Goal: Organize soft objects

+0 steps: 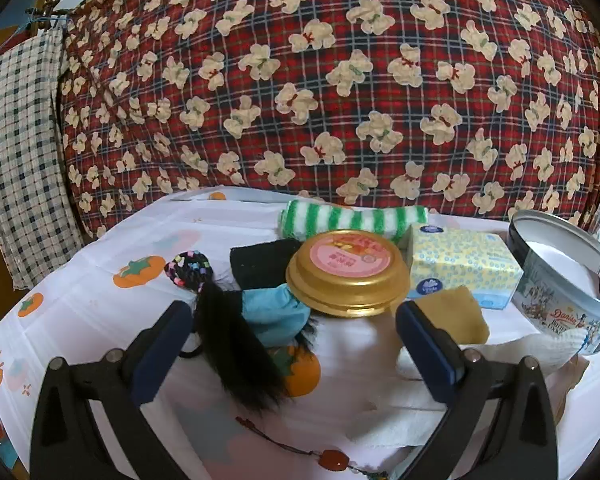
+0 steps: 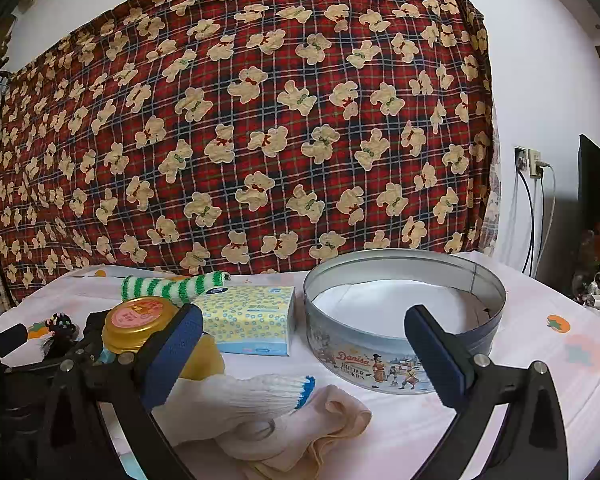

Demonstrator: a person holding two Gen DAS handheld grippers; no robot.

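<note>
Two handheld black grippers with dark blue pads, both spread wide and holding nothing: left gripper (image 1: 294, 340) low over a white tablecloth printed with orange persimmons (image 1: 100, 248), right gripper (image 2: 304, 344) facing a round open blue-and-silver cookie tin (image 2: 404, 320) with only a pale lining visible inside. Between the left jaws, a tuft of long black hair on an elastic (image 1: 236, 344) draped across a crumpled light blue cloth (image 1: 276, 312). Just behind, a round gold plastic lidded container with a pink label (image 1: 348, 272), blocking the way to a rolled green-and-white striped towel (image 1: 352, 218) at the table's far edge. Left of the container, a flat black cloth square (image 1: 260, 264) and a small black beaded hair tie with coloured dots (image 1: 188, 270). Right of it, a rectangular tissue pack patterned in yellow and blue (image 1: 460, 264), with a tan folded cloth (image 1: 456, 312) in front. Near the right gripper, a white knitted glove with a blue cuff edge (image 2: 252, 396) lying on a pale pink cloth (image 2: 340, 412), partly hidden behind the left-side pad. Behind everything, a hanging red plaid blanket with cream teddy bears (image 1: 340, 80). At far left, a blue-and-cream checked cloth on a hanger (image 1: 16, 160). At the bottom edge, a red bead on a cord (image 1: 334, 458), cut off. Clutter at the right wrist view's right border too small to identify.
</note>
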